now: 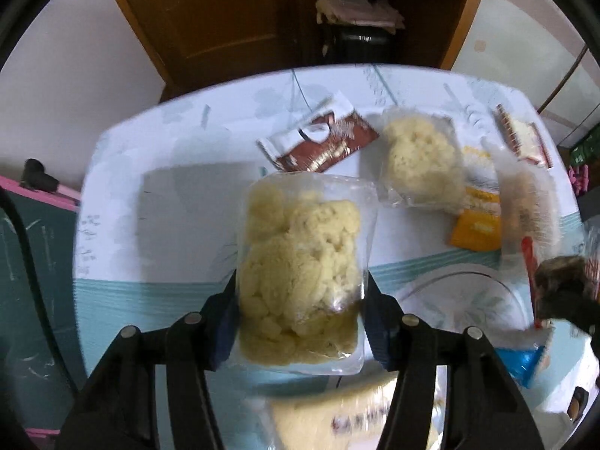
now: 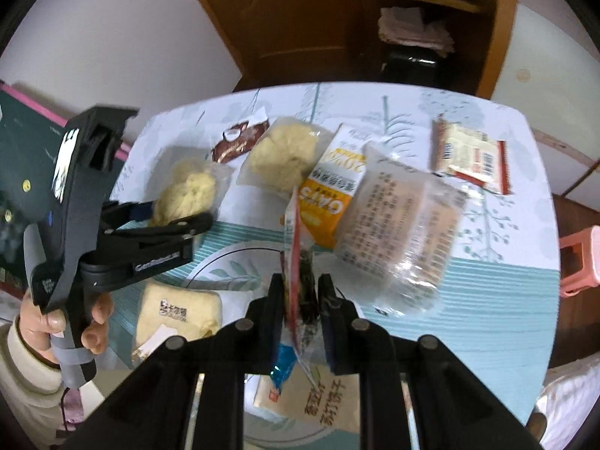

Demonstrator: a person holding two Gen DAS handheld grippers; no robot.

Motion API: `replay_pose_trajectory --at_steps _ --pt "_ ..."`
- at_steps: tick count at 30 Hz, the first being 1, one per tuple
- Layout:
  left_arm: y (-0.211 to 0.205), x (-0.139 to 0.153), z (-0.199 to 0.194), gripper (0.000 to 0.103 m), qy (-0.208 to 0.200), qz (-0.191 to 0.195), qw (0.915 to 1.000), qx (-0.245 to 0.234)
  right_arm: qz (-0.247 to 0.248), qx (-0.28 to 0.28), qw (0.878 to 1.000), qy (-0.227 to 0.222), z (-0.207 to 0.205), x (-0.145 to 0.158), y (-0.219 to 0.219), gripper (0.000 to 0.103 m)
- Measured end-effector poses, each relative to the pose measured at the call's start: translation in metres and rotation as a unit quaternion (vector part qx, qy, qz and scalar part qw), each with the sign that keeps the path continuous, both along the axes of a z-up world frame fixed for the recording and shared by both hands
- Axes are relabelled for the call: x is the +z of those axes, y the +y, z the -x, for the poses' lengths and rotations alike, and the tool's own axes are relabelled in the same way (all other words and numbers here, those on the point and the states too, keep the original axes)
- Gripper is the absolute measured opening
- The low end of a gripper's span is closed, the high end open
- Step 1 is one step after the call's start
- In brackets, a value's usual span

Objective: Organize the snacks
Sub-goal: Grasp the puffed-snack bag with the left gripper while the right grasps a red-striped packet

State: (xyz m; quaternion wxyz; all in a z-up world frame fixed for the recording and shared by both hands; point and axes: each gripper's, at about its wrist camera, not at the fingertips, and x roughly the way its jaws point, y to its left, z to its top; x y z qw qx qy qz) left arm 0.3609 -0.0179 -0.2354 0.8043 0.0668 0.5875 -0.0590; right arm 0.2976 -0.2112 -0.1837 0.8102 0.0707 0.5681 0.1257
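My left gripper (image 1: 302,311) is shut on a clear packet of yellow puffed snack (image 1: 303,258) and holds it above the table; it also shows in the right wrist view (image 2: 187,191). My right gripper (image 2: 300,300) is shut on a thin red-edged snack packet (image 2: 296,262), held edge-on over a glass plate (image 2: 240,266). A second yellow puffed packet (image 1: 420,161) (image 2: 281,153) lies on the table. A cream bread packet (image 2: 176,311) lies on the plate's left side.
On the table lie a brown sachet (image 1: 322,138), an orange oats packet (image 2: 330,202), a clear cracker pack (image 2: 405,217) and a red-and-white packet (image 2: 468,157). A pink stool (image 2: 581,262) stands to the right. A wooden cabinet (image 1: 225,18) stands behind.
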Motion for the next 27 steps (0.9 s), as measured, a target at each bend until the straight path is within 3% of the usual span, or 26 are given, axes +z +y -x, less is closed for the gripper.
replay_pose_trajectory --at_steps 6,10,15,21,24,27 --pt "0.015 0.096 0.046 0.056 -0.075 0.033 0.9963 -0.027 -0.012 -0.029 0.998 -0.047 0.032 0.053 -0.017 0.018" --pt "0.022 0.163 0.092 0.056 -0.127 0.067 0.9878 -0.060 -0.026 -0.039 0.995 -0.089 0.071 0.104 -0.018 0.018" --pt "0.028 0.224 0.175 0.056 -0.176 0.103 0.9750 -0.089 -0.038 -0.033 0.989 -0.138 0.134 0.159 -0.009 0.018" --pt "0.041 0.246 0.257 0.056 -0.198 0.123 0.9698 -0.073 -0.048 -0.029 0.983 -0.177 0.210 0.189 0.004 0.018" --pt "0.047 0.231 0.294 0.056 -0.202 0.141 0.9674 -0.057 -0.060 -0.034 0.980 -0.189 0.246 0.184 0.007 0.018" --pt "0.047 0.208 0.317 0.056 -0.211 0.129 0.9683 -0.035 -0.068 -0.052 0.977 -0.194 0.275 0.172 0.006 0.018"
